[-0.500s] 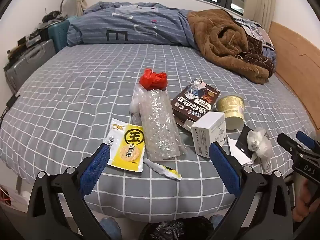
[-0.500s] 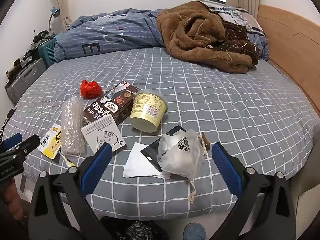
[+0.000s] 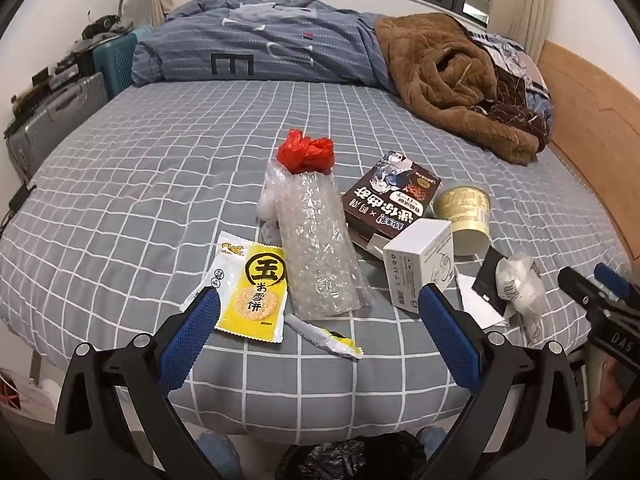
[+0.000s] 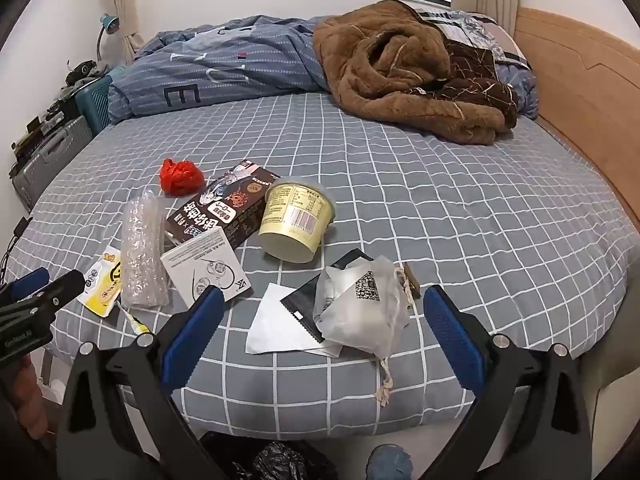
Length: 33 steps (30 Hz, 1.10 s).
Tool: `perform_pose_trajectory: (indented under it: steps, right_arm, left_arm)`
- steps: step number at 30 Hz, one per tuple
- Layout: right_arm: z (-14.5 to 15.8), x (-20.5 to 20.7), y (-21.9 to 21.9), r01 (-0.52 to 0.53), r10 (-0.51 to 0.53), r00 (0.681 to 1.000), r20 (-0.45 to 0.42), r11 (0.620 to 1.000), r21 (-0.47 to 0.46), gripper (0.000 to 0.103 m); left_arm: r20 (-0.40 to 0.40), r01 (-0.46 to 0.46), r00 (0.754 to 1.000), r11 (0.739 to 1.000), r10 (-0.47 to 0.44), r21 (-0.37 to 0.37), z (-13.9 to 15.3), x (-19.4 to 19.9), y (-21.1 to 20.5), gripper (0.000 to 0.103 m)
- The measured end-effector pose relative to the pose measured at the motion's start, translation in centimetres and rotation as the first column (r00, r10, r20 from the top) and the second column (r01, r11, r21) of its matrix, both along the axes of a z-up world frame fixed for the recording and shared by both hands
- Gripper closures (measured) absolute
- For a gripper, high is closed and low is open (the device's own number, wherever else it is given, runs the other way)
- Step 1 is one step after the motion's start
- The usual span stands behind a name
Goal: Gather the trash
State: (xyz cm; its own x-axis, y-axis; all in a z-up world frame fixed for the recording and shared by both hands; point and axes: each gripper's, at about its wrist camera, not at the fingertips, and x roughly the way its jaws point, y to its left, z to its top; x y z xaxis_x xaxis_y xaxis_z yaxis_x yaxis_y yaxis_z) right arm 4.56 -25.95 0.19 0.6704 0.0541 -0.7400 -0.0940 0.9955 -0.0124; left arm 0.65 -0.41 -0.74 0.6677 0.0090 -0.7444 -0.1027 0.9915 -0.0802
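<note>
Trash lies on the near part of the bed: a yellow cracker packet [image 3: 254,292], a bubble-wrap sleeve [image 3: 320,252], a red plastic wad [image 3: 306,154], a dark snack box [image 3: 390,200], a white carton [image 3: 420,264], a cream cup [image 3: 466,212] on its side, and a thin torn wrapper [image 3: 328,338]. My left gripper [image 3: 320,320] is open and empty over the bed's near edge, in front of the packet and sleeve. My right gripper [image 4: 320,318] is open and empty just in front of a white drawstring pouch [image 4: 360,312], black sachet [image 4: 304,300] and white paper [image 4: 276,328].
A black bin bag [image 4: 276,460] sits on the floor below the bed edge. A brown blanket [image 4: 404,68] and blue duvet [image 3: 260,48] lie at the far end. A wooden headboard [image 4: 584,92] runs along the right. Suitcases [image 3: 52,112] stand at the left.
Both grippers have barely moved; the views are almost the same. Nothing on the bed has shifted.
</note>
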Motion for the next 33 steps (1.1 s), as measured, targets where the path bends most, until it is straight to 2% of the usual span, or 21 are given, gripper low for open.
perform_pose_trajectory:
  steps: [1,11,33]
  right_arm:
    - [-0.47,-0.93,-0.36,0.001,-0.002,1.0,0.009,1.0,0.005,0.007]
    - [-0.78,-0.91,-0.33,-0.002,0.002,1.0,0.004,1.0,0.01,0.007]
    - [-0.74,-0.72,-0.1,-0.007,0.007,1.0,-0.002,1.0,0.006,0.007]
  left_arm:
    - [0.0,0.001,1.0,1.0,-0.001,0.005,-0.03,-0.03,-0.04,0.006]
    - [-0.002,-0.001,1.0,1.0,0.001,0.027,-0.29,0.02,-0.19,0.006]
    - [-0.007,-0.001,1.0,1.0,0.001,0.028,-0.32,0.06,-0.09,0.006]
